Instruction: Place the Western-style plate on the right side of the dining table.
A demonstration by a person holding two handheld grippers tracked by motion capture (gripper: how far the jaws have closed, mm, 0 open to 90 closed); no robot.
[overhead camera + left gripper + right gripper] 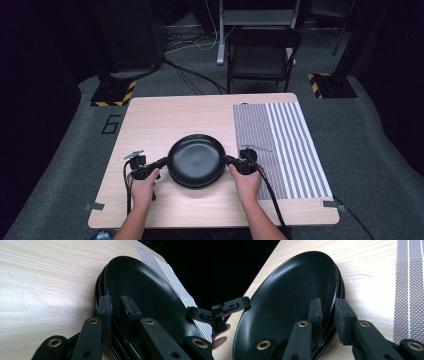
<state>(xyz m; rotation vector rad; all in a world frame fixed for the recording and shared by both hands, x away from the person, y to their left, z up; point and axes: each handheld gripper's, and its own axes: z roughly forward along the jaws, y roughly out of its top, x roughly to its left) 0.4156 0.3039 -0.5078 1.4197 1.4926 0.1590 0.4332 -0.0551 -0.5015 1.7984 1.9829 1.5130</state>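
A stack of shallow black plates (pixel 196 159) rests on the wooden table (pixel 150 120), a little in front of its middle. My left gripper (pixel 165 161) comes in from the left, and its jaws (pixel 116 306) are shut over the rim of the top plate (pixel 150 295). My right gripper (pixel 227 160) meets the stack from the opposite side. One of its jaws lies inside the top plate (pixel 287 297) and the other outside the stacked rims, closed on them (pixel 328 308). Each gripper view shows the other gripper across the plate.
A grey-and-white striped mat (pixel 285 140) covers the table's right part, just beyond my right gripper. Bare wood lies left of and behind the plates. A dark chair (pixel 262 55) stands beyond the far edge. Cables trail from both grippers toward the front edge.
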